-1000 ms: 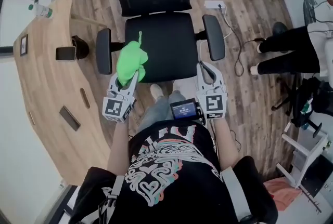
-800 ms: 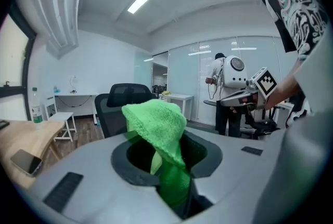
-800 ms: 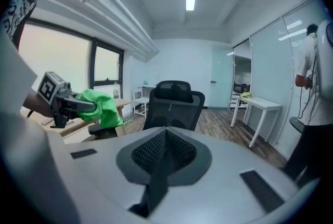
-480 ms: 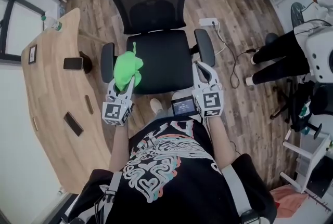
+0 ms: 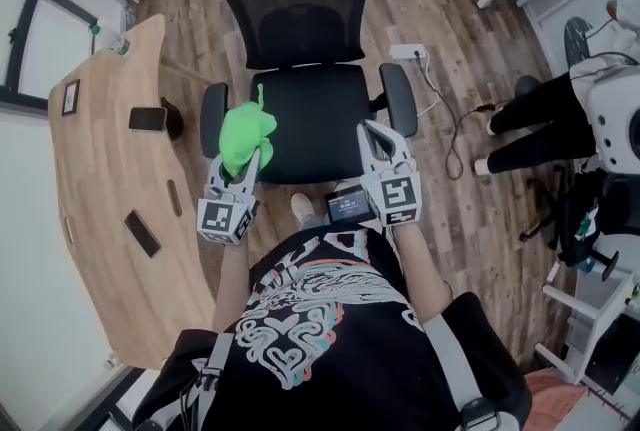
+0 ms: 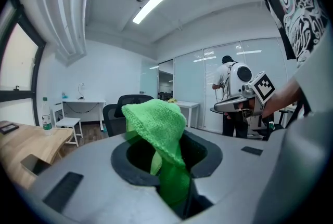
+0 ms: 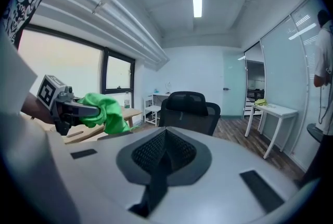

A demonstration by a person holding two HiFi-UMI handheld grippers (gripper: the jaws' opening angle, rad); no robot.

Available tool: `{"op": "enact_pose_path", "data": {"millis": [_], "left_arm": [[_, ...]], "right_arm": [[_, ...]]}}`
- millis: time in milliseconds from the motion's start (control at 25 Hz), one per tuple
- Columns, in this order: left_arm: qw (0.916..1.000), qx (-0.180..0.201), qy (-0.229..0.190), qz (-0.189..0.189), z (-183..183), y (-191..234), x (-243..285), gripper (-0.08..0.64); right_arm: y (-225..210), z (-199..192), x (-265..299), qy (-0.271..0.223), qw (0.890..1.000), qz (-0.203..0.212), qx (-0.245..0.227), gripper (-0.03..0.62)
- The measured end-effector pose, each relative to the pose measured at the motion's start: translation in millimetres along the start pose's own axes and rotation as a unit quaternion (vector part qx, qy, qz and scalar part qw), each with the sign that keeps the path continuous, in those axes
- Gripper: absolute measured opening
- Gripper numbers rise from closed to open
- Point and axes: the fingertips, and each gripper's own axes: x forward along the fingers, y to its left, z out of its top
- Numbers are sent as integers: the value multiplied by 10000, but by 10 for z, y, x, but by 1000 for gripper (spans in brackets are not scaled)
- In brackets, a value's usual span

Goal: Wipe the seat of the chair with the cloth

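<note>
Green cloth (image 5: pixel 246 133) clamped in left gripper (image 5: pixel 249 157) jaws beside chair (image 5: pixel 312 124) seat; right gripper (image 5: pixel 378 137) jaws pressed together, empty.

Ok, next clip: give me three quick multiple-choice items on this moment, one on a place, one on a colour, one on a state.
1. Where is the cloth?
A. Held by the left gripper
B. Lying flat on the chair seat
C. On the wooden desk

2. What colour is the cloth?
A. Red
B. Green
C. White

3. The right gripper is:
A. Shut on the cloth
B. Wide open
C. Shut, with nothing in it

Answers:
1 A, the left gripper view shows the cloth pinched between its jaws.
2 B, it is bright green in every view.
3 C, the right gripper view shows its jaws together with nothing between them.
</note>
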Motion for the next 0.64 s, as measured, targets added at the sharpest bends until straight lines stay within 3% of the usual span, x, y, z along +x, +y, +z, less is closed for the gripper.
{"op": "enact_pose_path", "data": {"millis": [640], "left_arm": [[10000, 64, -20, -41, 44, -10, 11, 107]], "right_arm": [[95, 31, 43, -115, 9995, 265, 145, 3]]}}
